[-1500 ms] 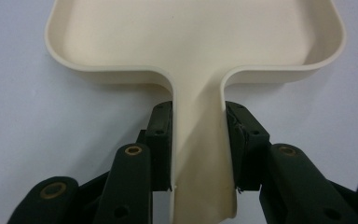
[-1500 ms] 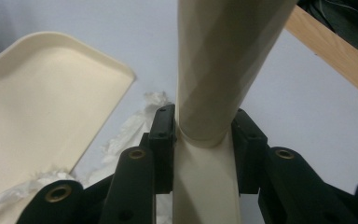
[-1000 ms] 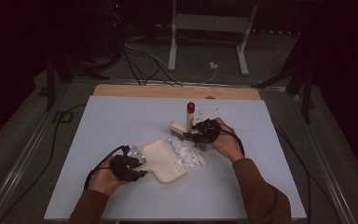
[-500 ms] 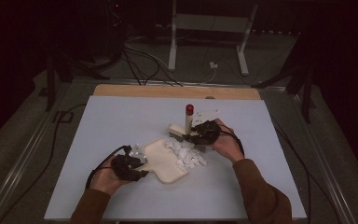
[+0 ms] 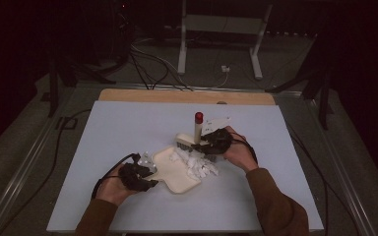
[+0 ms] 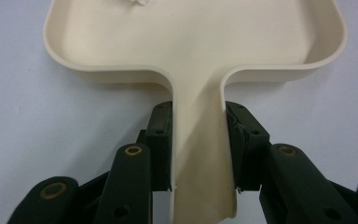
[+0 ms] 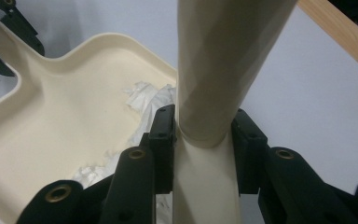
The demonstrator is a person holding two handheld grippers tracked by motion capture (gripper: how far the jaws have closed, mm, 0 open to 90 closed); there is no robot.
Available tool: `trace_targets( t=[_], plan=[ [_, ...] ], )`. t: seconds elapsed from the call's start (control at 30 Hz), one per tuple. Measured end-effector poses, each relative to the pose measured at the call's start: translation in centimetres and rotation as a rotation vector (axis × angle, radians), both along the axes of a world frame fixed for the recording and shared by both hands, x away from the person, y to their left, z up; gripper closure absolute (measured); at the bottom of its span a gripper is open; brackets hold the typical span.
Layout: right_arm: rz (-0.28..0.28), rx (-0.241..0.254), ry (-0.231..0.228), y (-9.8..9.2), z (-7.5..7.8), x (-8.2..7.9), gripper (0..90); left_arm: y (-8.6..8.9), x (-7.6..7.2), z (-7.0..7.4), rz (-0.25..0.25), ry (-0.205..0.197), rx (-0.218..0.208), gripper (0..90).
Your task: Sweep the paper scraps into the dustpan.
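Observation:
A cream dustpan (image 5: pixel 177 171) lies flat on the pale blue table (image 5: pixel 128 128), its mouth toward a heap of white paper scraps (image 5: pixel 197 164). My left gripper (image 5: pixel 145 177) is shut on the dustpan's handle (image 6: pixel 198 154), with the pads pressing both of its sides (image 6: pixel 198 140). My right gripper (image 5: pixel 204 145) is shut on the cream handle of a brush (image 5: pixel 197 129), which stands upright with a red tip (image 5: pixel 199 117). In the right gripper view the brush handle (image 7: pixel 223 60) rises between the jaws (image 7: pixel 200 140), just beside the dustpan (image 7: pixel 65 135) and some scraps (image 7: pixel 147 100).
A wooden strip (image 5: pixel 187 96) runs along the table's far edge. Behind it, cables (image 5: pixel 147 54) and the legs of a metal stand (image 5: pixel 182 49) are on the floor. A black cable (image 5: pixel 64 147) trails off the table's left side.

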State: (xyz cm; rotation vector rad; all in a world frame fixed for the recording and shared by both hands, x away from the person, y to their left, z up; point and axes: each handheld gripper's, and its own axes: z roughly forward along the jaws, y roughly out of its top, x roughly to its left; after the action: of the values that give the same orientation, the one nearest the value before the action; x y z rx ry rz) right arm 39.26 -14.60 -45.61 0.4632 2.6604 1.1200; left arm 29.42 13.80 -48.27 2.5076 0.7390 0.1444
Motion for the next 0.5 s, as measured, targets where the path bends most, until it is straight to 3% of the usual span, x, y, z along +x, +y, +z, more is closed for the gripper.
trace_targets(
  t=[0.5],
  plan=[
    [0.103,0.044,0.025,0.21,0.55,-0.93,67.1,-0.56,0.1,-0.09,-0.014,-0.002,-0.001,66.4]
  ],
)
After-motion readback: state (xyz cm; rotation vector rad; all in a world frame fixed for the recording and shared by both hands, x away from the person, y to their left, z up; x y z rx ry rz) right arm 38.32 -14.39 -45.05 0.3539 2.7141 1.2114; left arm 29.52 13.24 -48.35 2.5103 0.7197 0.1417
